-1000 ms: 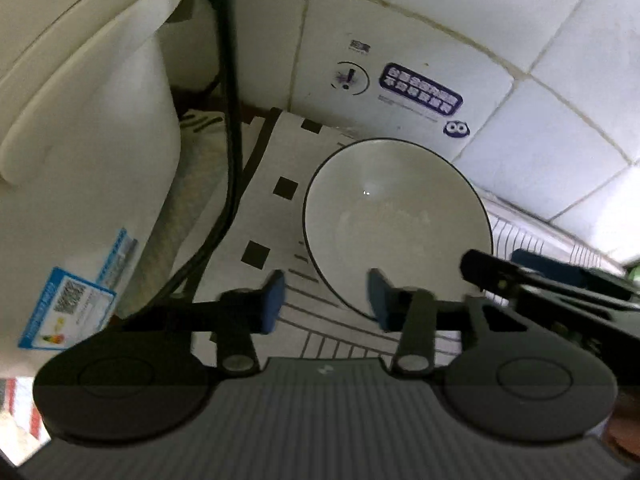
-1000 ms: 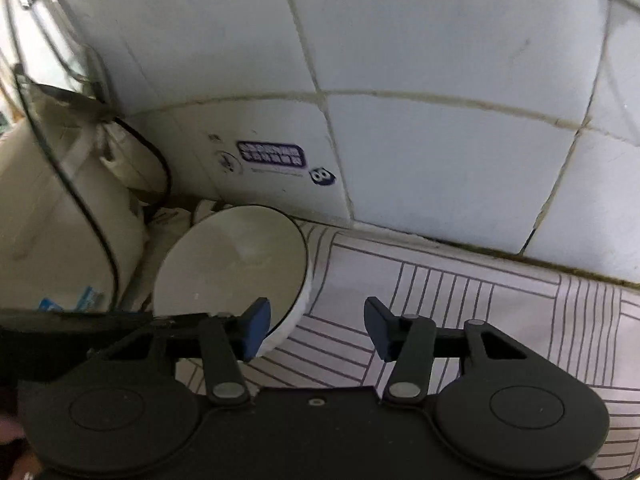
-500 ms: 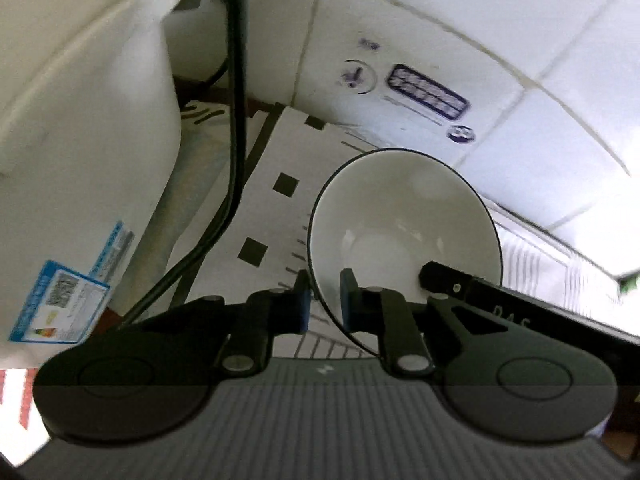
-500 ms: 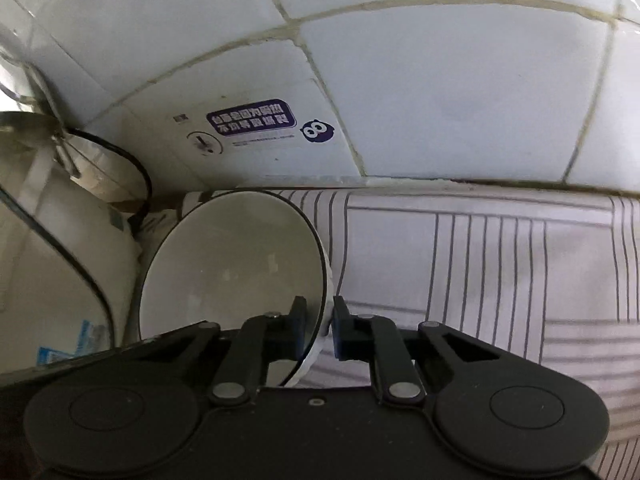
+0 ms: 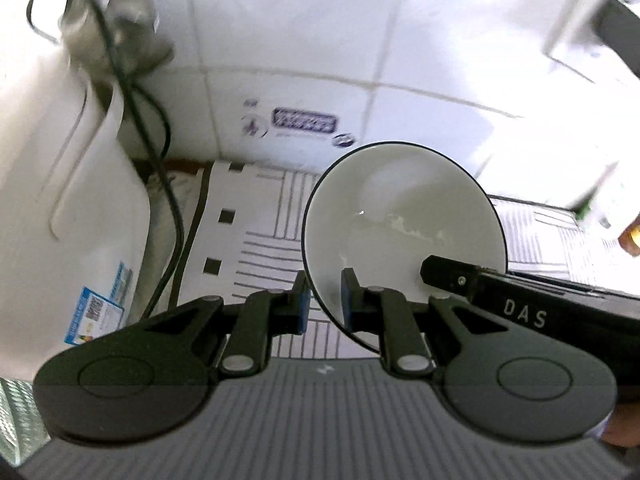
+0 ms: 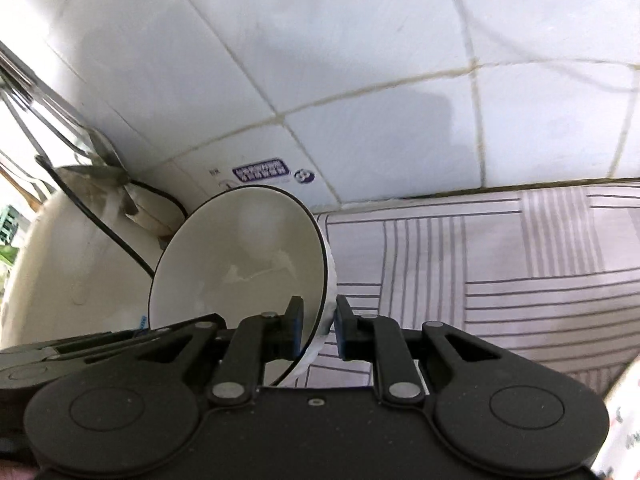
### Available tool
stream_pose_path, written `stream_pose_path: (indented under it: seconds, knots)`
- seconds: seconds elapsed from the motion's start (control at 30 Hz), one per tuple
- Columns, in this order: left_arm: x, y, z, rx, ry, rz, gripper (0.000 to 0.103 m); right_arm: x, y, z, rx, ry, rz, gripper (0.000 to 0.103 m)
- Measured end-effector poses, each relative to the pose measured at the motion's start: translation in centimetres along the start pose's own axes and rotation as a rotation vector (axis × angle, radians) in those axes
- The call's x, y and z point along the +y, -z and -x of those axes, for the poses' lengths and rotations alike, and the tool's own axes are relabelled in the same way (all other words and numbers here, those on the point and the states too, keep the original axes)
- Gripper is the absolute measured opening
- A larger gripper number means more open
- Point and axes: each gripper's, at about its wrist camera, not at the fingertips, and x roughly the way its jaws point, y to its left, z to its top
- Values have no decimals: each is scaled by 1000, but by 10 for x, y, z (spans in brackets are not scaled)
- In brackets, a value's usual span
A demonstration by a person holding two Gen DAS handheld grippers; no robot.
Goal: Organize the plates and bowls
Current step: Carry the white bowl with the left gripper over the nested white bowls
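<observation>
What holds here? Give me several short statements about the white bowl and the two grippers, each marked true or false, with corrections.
1. Both the left gripper and the right gripper clamp the rim of the white, dark-rimmed ceramic bowl. True.
2. The bowl is filled with soup. False: it holds only thin wet traces.
3. The bowl is tilted, its inside facing both cameras. True.
4. The striped grey-and-white cloth is plain red. False: it is pale with dark lines.
5. A black cable runs beside the white appliance. True.

A striped cloth [image 6: 500, 264] is spread below a tiled wall [image 6: 360, 60]; a white appliance [image 5: 60, 200] and black cord [image 5: 160, 160] are seen.
</observation>
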Motion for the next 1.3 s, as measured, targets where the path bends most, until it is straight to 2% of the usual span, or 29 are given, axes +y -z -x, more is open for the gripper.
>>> stream_pose_path:
  seconds: [0.2, 0.43, 0.5, 0.6, 0.97, 1.17, 1.3]
  knots:
    - [-36, 1, 37, -10, 10, -87, 14, 1, 2, 54, -14, 68, -37, 21]
    - [-71, 4, 70, 46, 116, -149, 15, -14, 4, 117, -14, 142, -95, 21]
    - [-84, 6, 78, 48, 134, -177, 15, -23, 7, 130, 5, 159, -132, 21]
    - [-106, 10, 90, 40, 149, -229, 15, -38, 15, 152, -12, 158, -176, 21]
    - [-200, 21, 114, 59, 253, -380, 15, -99, 35, 227, -128, 211, -298, 21]
    - [-262, 31, 133, 57, 296, -454, 16, -141, 45, 272, -175, 222, -326, 21]
    - [-299, 41, 137, 65, 309, -466, 16, -173, 45, 299, -180, 226, -327, 21]
